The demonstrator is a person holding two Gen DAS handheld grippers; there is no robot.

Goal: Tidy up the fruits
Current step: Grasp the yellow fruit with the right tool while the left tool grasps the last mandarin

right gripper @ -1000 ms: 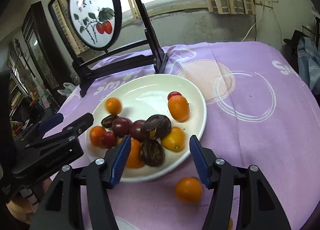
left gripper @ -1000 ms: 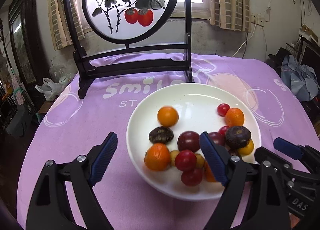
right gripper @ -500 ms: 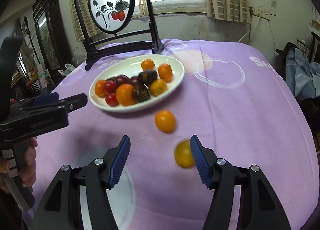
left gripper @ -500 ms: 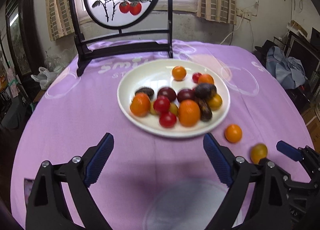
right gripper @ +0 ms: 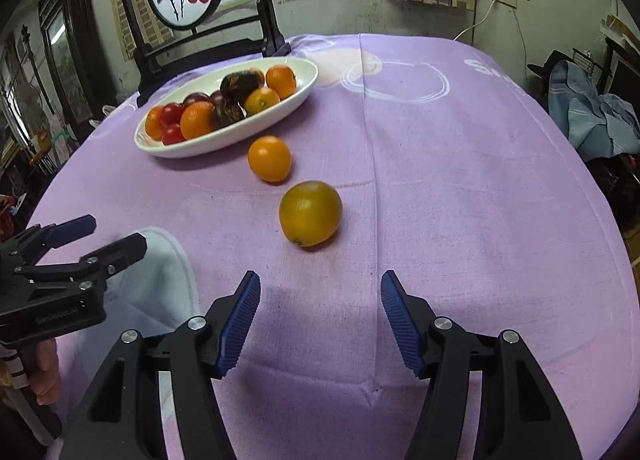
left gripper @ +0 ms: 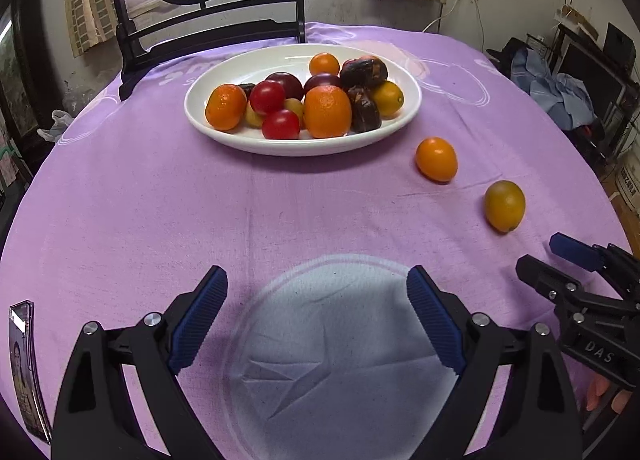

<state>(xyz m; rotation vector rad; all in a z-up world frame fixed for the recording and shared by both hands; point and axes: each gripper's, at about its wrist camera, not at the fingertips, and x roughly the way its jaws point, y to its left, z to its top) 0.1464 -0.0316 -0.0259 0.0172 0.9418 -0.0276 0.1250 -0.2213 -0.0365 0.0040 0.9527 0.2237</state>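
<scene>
Fruits [left gripper: 327, 111] heaped in white plate [left gripper: 224, 132] on purple cloth [left gripper: 160, 220]; orange [right gripper: 269, 158] and yellowish citrus [right gripper: 310, 213] loose beside it. Left gripper [left gripper: 316, 320] wide, empty. Right gripper [right gripper: 320, 320] half-wide, empty, near citrus.

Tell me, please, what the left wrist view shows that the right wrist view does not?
Only the left wrist view shows a phone at the table's near left edge and the pale circle printed on the cloth whole. Only the right wrist view shows a hand gripping the left gripper. Both show the plate, the orange fruit and the yellow fruit on the cloth.
</scene>
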